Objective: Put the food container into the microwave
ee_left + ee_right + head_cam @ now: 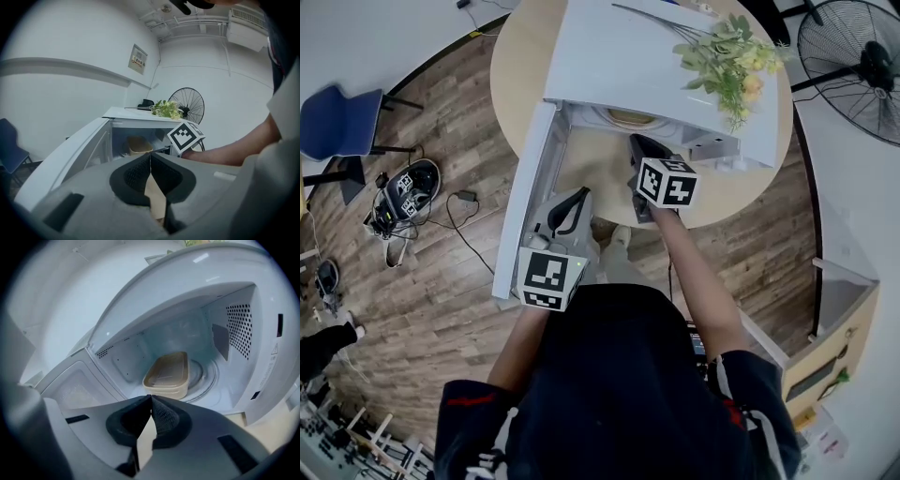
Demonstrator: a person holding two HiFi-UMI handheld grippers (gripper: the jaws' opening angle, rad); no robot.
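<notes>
The food container (pixel 167 375) is sitting flat on the turntable (pixel 206 377) inside the microwave (pixel 243 310), which is standing on the round worktop (pixel 750 192). The container is touching neither claw, so the placing step is reading as complete. The right claw (pixel 151 399) is pointing into the cavity just in front of the container with its jaws pressed together on nothing, and the left claw (pixel 150 158) is hanging equally closed and empty beside the open door (pixel 523 202). The next move is probably calling for the right claw to be drawn clear of the opening so that the door can be swung shut.
</notes>
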